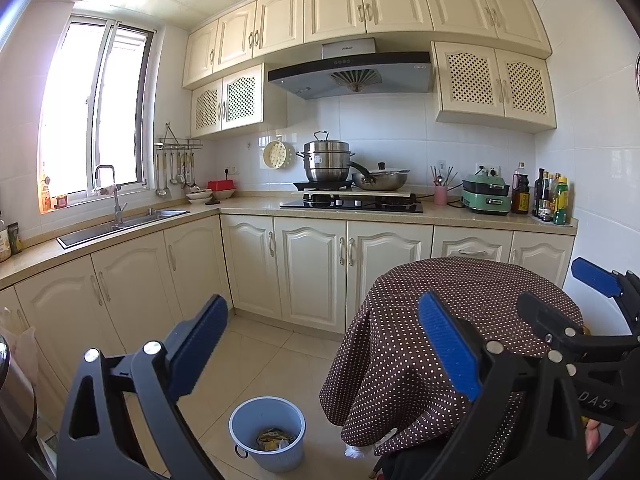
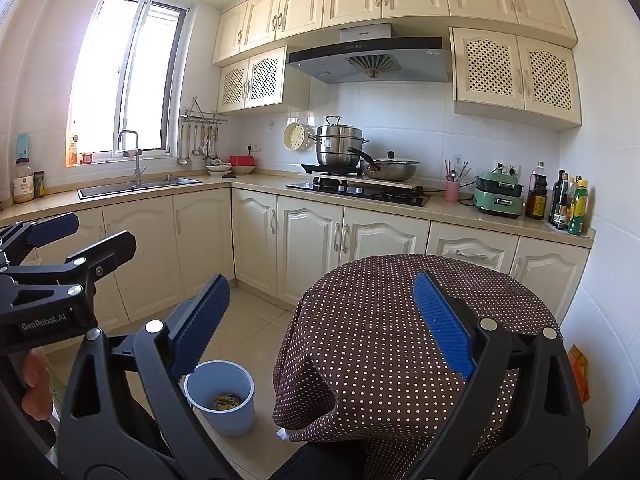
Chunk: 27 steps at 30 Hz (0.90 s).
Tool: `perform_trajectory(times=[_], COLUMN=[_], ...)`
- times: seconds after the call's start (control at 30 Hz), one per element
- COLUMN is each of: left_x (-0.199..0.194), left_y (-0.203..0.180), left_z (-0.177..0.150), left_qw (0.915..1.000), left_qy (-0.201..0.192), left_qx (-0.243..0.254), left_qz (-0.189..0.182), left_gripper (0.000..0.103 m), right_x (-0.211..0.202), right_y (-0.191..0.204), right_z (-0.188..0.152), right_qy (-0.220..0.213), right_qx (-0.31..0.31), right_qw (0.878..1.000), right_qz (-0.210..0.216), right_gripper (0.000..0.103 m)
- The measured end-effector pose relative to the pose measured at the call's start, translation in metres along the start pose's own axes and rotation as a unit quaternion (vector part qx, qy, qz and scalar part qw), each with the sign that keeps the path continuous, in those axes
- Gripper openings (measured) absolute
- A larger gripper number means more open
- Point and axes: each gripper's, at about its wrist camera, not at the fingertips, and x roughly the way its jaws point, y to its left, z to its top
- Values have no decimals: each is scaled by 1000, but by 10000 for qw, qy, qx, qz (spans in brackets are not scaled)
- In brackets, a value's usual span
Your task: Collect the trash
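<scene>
A pale blue bin (image 1: 266, 432) (image 2: 220, 396) stands on the tiled floor, left of a round table under a brown dotted cloth (image 1: 460, 300) (image 2: 400, 300). Yellow wrappers (image 1: 276, 438) (image 2: 228, 402) lie at the bottom of the bin. My left gripper (image 1: 324, 344) hangs open above the floor and the table's left edge, with nothing between its blue pads. My right gripper (image 2: 322, 322) is open and empty too, high over the table's near side. Each gripper shows at the edge of the other's view. A white scrap (image 1: 356, 450) (image 2: 284, 434) peeks out on the floor under the cloth's hem.
Cream base cabinets (image 1: 308, 268) run in an L behind the table, with a sink (image 1: 120, 224), hob (image 1: 352, 202), pots and bottles on the counter. An orange packet (image 2: 580, 372) sits low by the right wall. Open tiled floor (image 1: 260, 352) lies between the cabinets and the table.
</scene>
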Motion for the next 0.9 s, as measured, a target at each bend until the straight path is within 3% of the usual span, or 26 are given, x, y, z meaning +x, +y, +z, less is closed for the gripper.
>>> perform_trajectory(times=[0.9], left_x=[9], left_y=[11], left_z=[-5], left_qw=[9999], left_qy=[124], left_qx=[-33], left_qz=[58], left_gripper=[94], right_x=[12], right_y=[5], right_z=[0], right_qy=[134], right_qx=[-24], right_qw=[9999], right_qz=[65], right_gripper=[92])
